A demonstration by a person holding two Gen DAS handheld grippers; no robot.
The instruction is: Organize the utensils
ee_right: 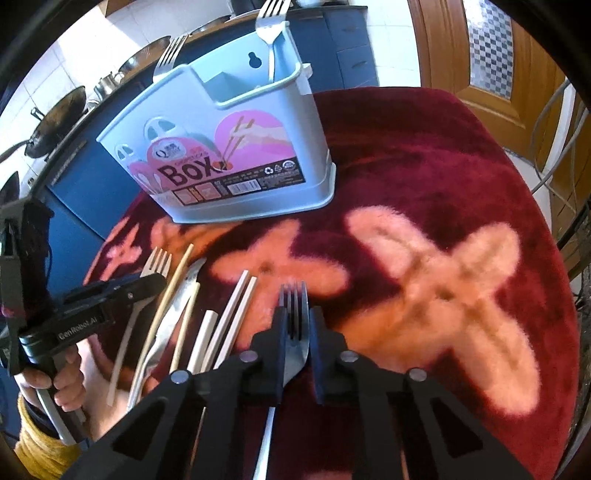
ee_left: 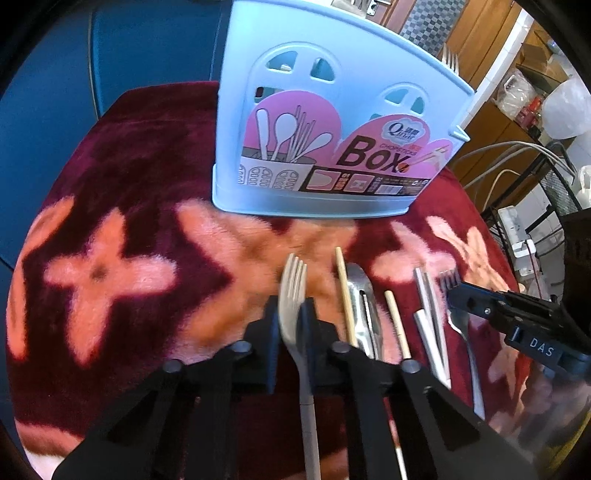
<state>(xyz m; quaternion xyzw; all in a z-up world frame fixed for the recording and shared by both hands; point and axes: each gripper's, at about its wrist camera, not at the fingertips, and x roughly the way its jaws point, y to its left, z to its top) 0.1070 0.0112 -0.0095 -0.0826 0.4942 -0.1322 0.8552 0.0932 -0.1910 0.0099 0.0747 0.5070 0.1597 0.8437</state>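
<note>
A light blue utensil box (ee_left: 332, 122) stands on the red floral cloth; it also shows in the right wrist view (ee_right: 236, 147) with two steel forks (ee_right: 271, 22) standing in it. My left gripper (ee_left: 291, 317) is shut on a beige plastic fork (ee_left: 293, 280). My right gripper (ee_right: 295, 325) is shut on a steel fork (ee_right: 294, 314). Between them lie wooden chopsticks (ee_left: 345, 295), a steel spoon (ee_left: 364, 306) and pale chopsticks (ee_left: 428, 314). My right gripper also shows in the left wrist view (ee_left: 458, 295).
The red cloth (ee_right: 424, 177) with pink flowers covers a round table. Blue cabinets (ee_right: 92, 192) and woks stand behind the box. A wooden door (ee_right: 491, 48) and cables are at the right. The left gripper's handle and hand (ee_right: 48, 332) sit at the table's left edge.
</note>
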